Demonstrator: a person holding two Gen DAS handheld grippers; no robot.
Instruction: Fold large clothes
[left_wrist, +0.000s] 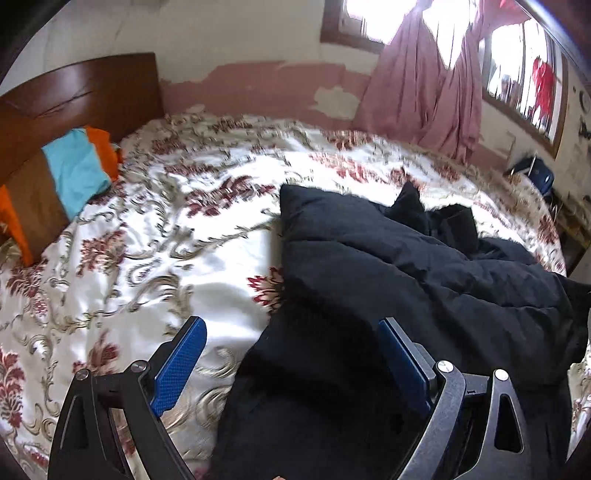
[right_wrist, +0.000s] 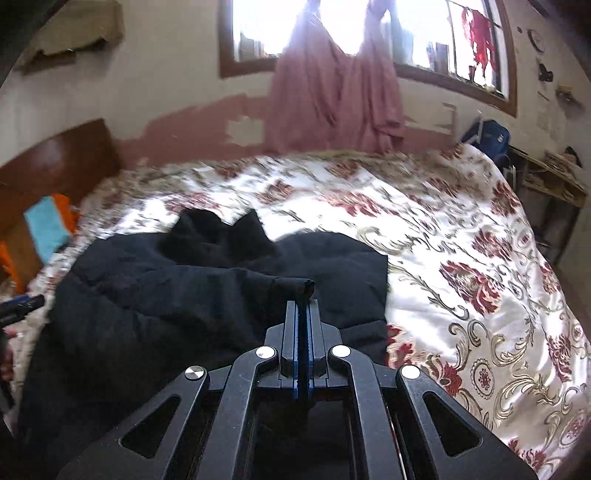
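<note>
I'm working in a lived-in home bedroom. A bed with a floral satin cover fills the room, its wooden headboard at one end. Behind the bed, pink curtains hang at a wood-framed window in a peeling wall.

Jacket on bedspread — headboard far left.

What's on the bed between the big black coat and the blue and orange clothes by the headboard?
Nothing but the flowery bedspread. In the left wrist view, the stretch from the black coat to the blue and orange clothes is bare.
</note>
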